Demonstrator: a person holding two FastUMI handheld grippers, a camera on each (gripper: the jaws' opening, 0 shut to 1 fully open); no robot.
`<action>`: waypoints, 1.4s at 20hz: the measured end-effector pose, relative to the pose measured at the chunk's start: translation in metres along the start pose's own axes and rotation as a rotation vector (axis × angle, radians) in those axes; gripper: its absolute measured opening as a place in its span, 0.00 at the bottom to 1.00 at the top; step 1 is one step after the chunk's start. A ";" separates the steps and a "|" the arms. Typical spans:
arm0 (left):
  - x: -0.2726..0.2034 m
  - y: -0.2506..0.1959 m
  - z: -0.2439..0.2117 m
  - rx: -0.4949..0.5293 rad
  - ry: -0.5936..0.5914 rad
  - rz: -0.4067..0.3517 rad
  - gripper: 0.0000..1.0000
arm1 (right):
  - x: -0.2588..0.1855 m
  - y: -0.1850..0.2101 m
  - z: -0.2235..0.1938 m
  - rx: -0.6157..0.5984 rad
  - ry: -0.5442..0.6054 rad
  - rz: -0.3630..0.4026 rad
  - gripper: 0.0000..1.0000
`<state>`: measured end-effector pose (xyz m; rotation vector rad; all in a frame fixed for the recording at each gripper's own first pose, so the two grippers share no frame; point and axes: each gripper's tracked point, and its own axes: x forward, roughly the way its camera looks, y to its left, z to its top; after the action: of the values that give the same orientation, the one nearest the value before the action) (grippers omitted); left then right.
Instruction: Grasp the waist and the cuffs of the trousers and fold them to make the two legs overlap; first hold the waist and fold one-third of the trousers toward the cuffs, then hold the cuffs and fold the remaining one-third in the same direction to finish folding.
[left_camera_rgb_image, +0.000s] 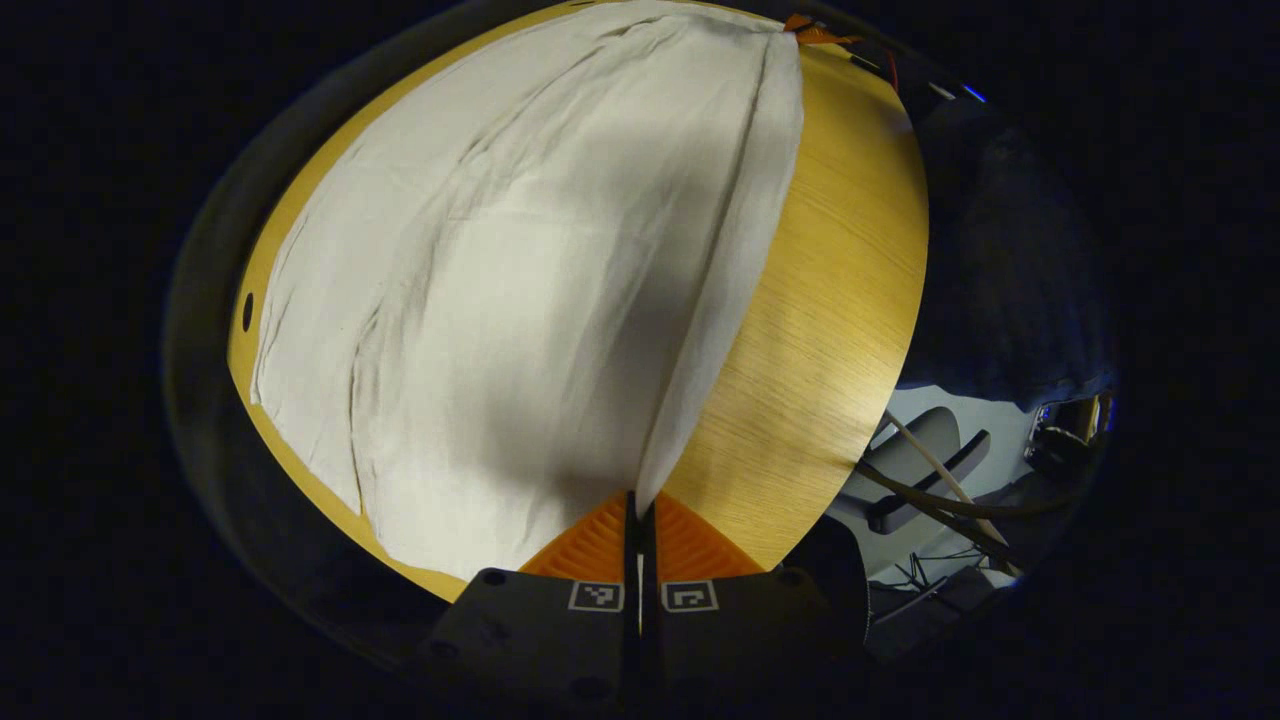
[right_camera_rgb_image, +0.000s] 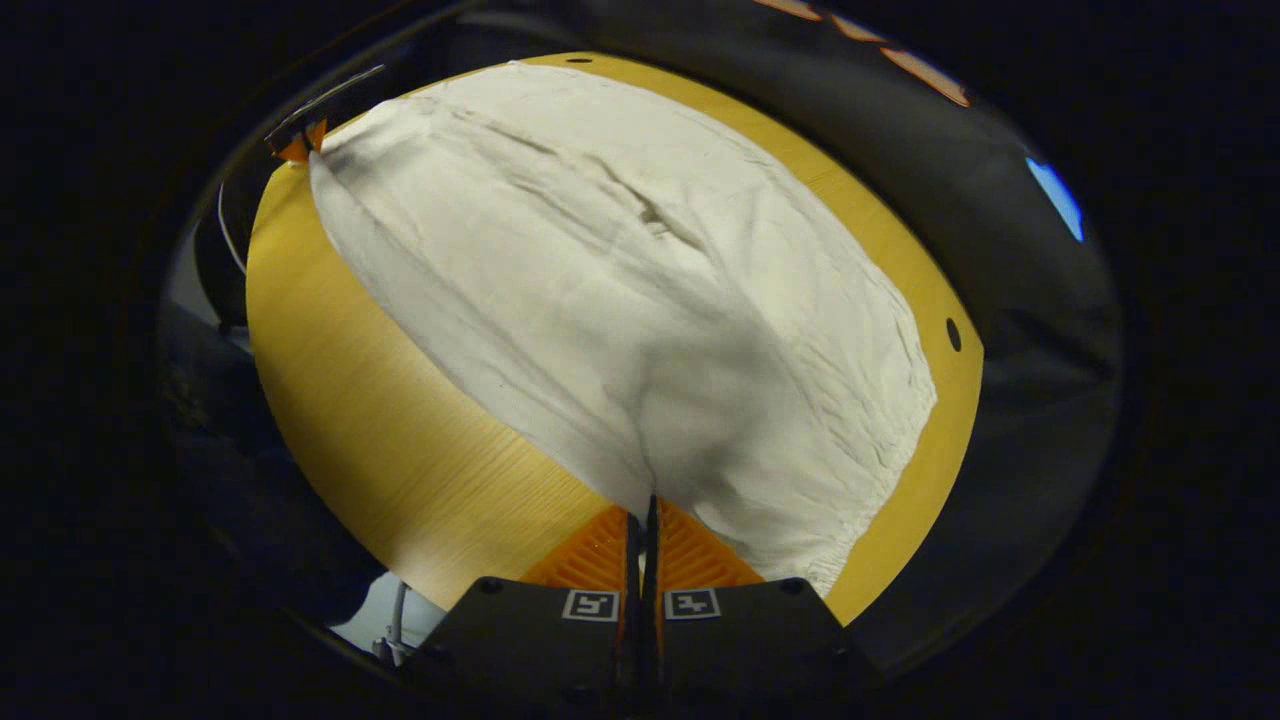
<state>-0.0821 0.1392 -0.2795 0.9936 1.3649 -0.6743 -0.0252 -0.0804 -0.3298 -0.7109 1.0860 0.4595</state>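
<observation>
On the wooden table (left_camera_rgb_image: 830, 330) the pale trousers (left_camera_rgb_image: 520, 300) lie spread flat, and both grippers pinch the same near edge of the cloth. The left gripper (left_camera_rgb_image: 640, 505) is clenched on a raised ridge of fabric, and the right gripper (right_camera_rgb_image: 640, 515) is likewise clamped on fabric at its own end. From each gripper the trousers run away forward, their long axis stretching between the 2 grippers, so the held edge looks ready to be carried across toward the far edge. I cannot tell which end is waist and which is cuffs. The left gripper view shows a chair (left_camera_rgb_image: 920, 460) and cables (left_camera_rgb_image: 950, 490) beyond the table edge; the right gripper view shows a gathered, wrinkled hem at the cloth's right.
</observation>
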 end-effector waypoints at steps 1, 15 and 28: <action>-0.010 0.011 0.007 -0.013 -0.008 0.026 0.00 | -0.004 -0.008 0.013 0.040 -0.027 -0.022 0.02; -0.093 0.252 0.222 -0.224 -0.161 0.599 0.00 | -0.030 -0.147 0.193 0.429 -0.370 -0.255 0.02; 0.032 0.338 0.309 -0.541 -0.345 0.673 0.02 | 0.132 -0.165 0.249 0.519 -0.364 -0.119 0.06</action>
<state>0.3631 0.0273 -0.2715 0.7750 0.7641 0.0437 0.2951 -0.0158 -0.3312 -0.2166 0.7648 0.1786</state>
